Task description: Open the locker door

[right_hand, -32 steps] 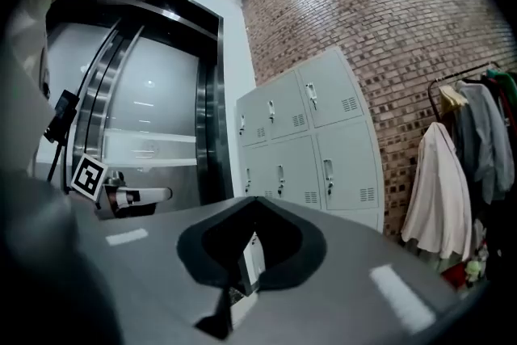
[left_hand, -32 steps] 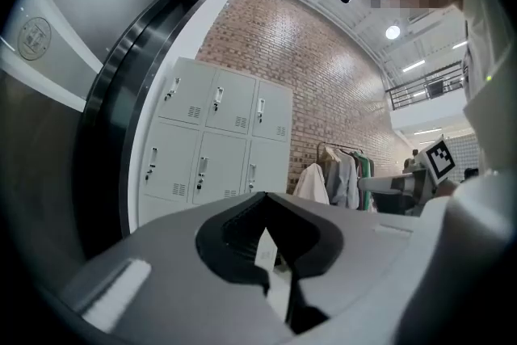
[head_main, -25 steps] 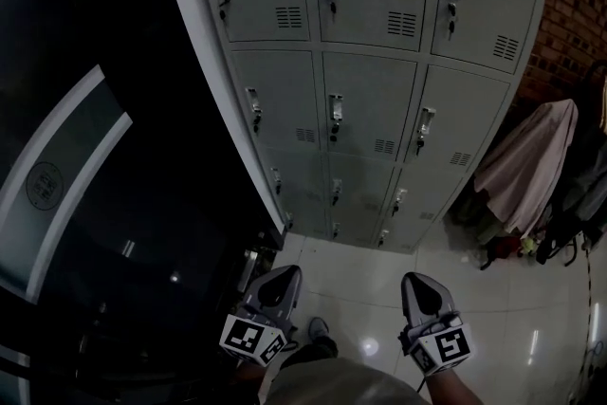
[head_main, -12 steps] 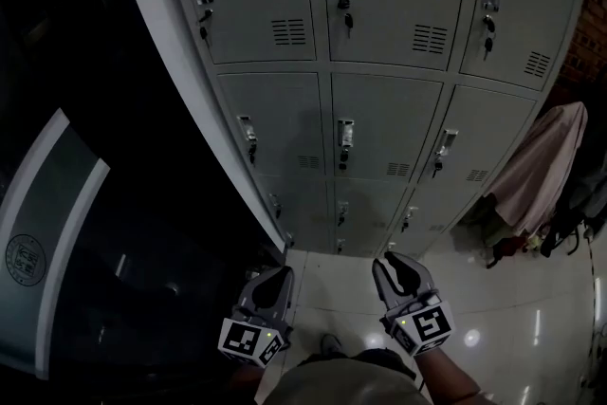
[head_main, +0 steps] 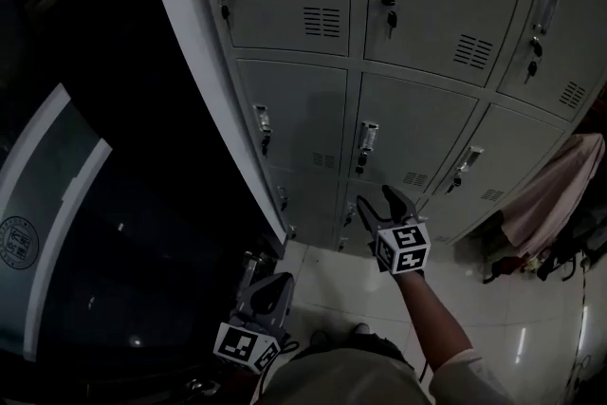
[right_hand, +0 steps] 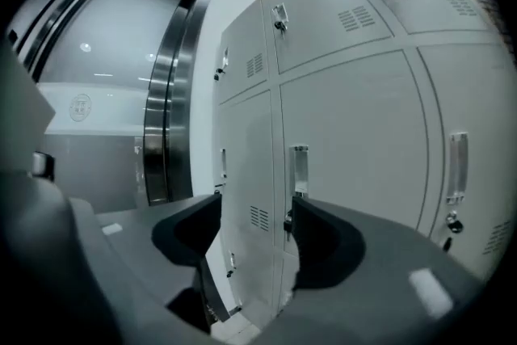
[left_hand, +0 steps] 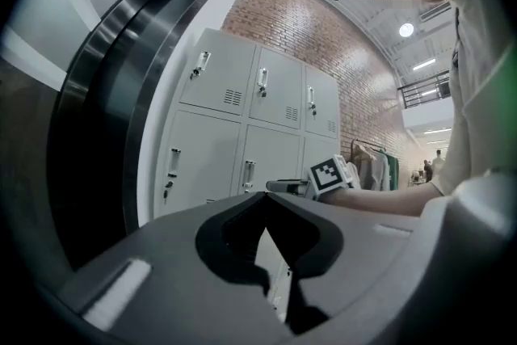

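Observation:
A grey bank of lockers fills the head view, every door closed. The middle-row centre door carries a vertical handle with a key lock under it. My right gripper reaches out just below that handle, short of the door. Its jaws have just been opening and stand wide with nothing between them. In the right gripper view the right gripper frames the door seam, and the handle shows above the right jaw. My left gripper hangs low by my body, shut and empty; the left gripper faces the lockers.
A dark glass and steel door frame stands left of the lockers. A pale garment hangs with other clothes at the right. Glossy white floor tiles lie below. A brick wall rises behind the lockers.
My right gripper has gone forward from beside my body up to the locker fronts, and its jaws have spread apart. The left gripper stays low. The lockers now look nearer.

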Available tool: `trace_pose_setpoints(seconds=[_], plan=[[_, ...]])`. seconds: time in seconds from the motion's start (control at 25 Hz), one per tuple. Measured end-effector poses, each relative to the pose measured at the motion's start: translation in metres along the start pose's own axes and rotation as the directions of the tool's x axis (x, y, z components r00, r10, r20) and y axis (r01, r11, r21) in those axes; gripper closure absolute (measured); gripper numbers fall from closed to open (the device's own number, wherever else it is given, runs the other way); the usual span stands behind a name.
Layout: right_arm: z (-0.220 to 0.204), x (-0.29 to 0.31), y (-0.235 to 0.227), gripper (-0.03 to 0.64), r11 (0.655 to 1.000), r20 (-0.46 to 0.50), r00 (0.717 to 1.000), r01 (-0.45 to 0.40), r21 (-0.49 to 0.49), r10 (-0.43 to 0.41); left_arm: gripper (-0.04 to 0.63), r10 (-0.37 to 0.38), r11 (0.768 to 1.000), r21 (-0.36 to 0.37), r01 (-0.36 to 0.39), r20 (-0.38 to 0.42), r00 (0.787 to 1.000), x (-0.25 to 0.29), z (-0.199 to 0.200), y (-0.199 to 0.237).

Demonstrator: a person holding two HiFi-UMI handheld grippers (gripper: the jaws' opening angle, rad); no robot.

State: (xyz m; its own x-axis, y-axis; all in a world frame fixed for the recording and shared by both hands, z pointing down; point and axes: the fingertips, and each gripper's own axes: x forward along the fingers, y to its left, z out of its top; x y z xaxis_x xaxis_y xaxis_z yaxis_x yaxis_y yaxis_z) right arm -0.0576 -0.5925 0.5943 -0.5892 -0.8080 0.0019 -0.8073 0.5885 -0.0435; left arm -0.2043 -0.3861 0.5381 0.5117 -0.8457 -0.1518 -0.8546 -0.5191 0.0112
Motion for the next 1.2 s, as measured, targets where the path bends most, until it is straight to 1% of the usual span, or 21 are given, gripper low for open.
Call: trace_pose_setpoints(seconds=[0.08,0.2,0.36,0.52,0.6,0.64,0.68,0.72,0.76,0.88,1.0,1.12,1.2], plan=[[-0.007,0.033,-0.015,0.334,1.000,-0.025,1.000,0.000,-0.003,0.000,0.563,0.048,0.999,-0.009,-0.048,-0.012,0.999,-0.005,-0.007,0.015],[-0.007,0.071,-0.031,0.347,1.000,-0.037,0.999,-0.002,-0.005,0.002,0.564,0.096,0.995,-0.015,-0.097,-0.031,0.995,-0.006,-0.023,0.029],[-0.010,0.108,-0.041,0.357,1.000,-0.063,0.998,-0.013,-0.009,0.013,0.563,0.121,0.992,-0.017,-0.122,-0.036,0.992,-0.004,-0.032,0.035],[-0.028,0.137,-0.055,0.360,1.000,-0.129,0.992,0.004,-0.016,-0.006,0.563,0.148,0.988,-0.036,-0.150,-0.040,0.988,-0.006,-0.038,0.041],[-0.027,0.147,-0.057,0.365,1.000,-0.124,0.992,0.010,-0.021,-0.013,0.563,0.158,0.986,-0.048,-0.160,-0.044,0.986,-0.008,-0.041,0.045],[-0.026,0.151,-0.058,0.390,1.000,-0.116,0.993,0.018,-0.019,-0.020,0.563,0.162,0.985,-0.051,-0.165,-0.047,0.986,-0.010,-0.043,0.047],[-0.025,0.154,-0.059,0.389,0.999,-0.112,0.993,0.032,-0.019,-0.034,0.563,0.167,0.984,-0.052,-0.169,-0.049,0.985,-0.011,-0.045,0.049],[-0.025,0.155,-0.061,0.419,0.999,-0.111,0.993,0.047,-0.023,-0.049,0.563,0.172,0.983,-0.052,-0.174,-0.052,0.984,-0.012,-0.047,0.051],[-0.025,0.155,-0.061,0.423,0.998,-0.109,0.992,0.055,-0.026,-0.058,0.563,0.176,0.983,-0.052,-0.179,-0.055,0.983,-0.012,-0.049,0.052],[-0.022,0.147,-0.055,0.425,0.999,-0.106,0.994,0.040,-0.022,-0.042,0.564,0.178,0.982,-0.048,-0.181,-0.060,0.982,-0.011,-0.049,0.053],[-0.022,0.132,-0.043,0.430,0.999,-0.113,0.993,0.033,-0.029,-0.036,0.563,0.164,0.985,-0.045,-0.166,-0.061,0.985,-0.003,-0.047,0.049],[-0.021,0.110,-0.032,0.479,0.998,-0.084,0.995,0.046,-0.051,-0.050,0.563,0.140,0.989,-0.047,-0.142,-0.056,0.989,0.006,-0.046,0.044],[-0.020,0.090,-0.024,0.482,0.997,-0.057,0.997,0.050,-0.059,-0.053,0.563,0.122,0.991,-0.054,-0.125,-0.050,0.991,0.012,-0.045,0.039]])
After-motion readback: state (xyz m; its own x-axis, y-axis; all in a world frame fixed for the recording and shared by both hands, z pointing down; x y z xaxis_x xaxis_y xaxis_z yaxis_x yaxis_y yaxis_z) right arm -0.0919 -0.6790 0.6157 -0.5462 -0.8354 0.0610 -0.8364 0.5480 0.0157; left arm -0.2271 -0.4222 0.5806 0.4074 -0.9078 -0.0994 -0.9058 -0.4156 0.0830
